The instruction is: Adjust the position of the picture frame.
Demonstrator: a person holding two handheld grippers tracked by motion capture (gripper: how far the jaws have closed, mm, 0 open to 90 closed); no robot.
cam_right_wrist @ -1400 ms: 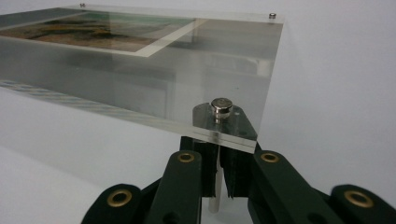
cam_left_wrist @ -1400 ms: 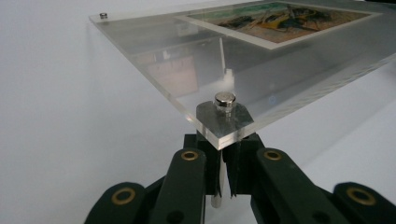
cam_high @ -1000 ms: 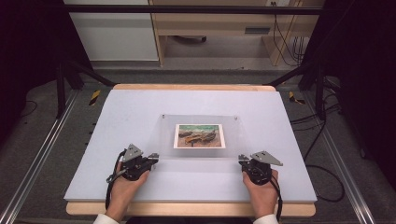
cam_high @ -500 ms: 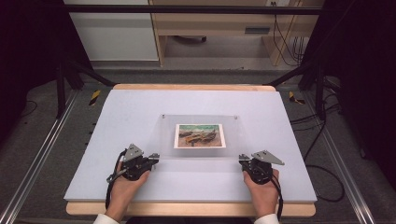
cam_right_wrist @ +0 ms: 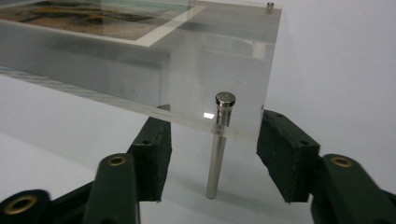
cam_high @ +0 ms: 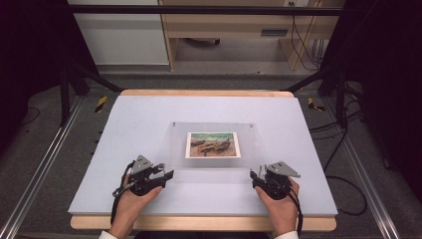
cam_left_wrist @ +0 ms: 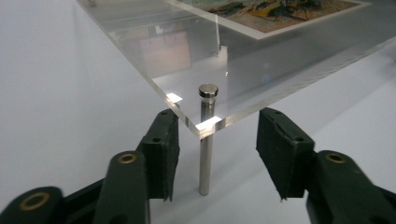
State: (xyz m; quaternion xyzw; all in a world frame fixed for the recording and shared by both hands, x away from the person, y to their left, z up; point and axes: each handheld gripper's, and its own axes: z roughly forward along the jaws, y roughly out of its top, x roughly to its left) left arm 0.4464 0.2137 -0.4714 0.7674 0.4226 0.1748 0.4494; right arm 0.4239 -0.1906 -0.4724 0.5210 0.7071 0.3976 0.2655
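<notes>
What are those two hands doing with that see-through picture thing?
A person holds tongs in each hand at a white table. In the middle stands a clear frame with a painted picture in it, raised on thin metal legs. The left tongs and the right tongs each sit at a near corner, and their jaws have just been opening. Each pair stands open on either side of a leg, not pinching it.

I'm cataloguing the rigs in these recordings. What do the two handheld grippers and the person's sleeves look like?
Both the left gripper and the right gripper are black, each topped by a grey three-cornered plate, with a black cable trailing back. The jaws are black with brass-coloured pivot rings and dark, rubbery-looking pads. White cuffs show at the wrists.
</notes>
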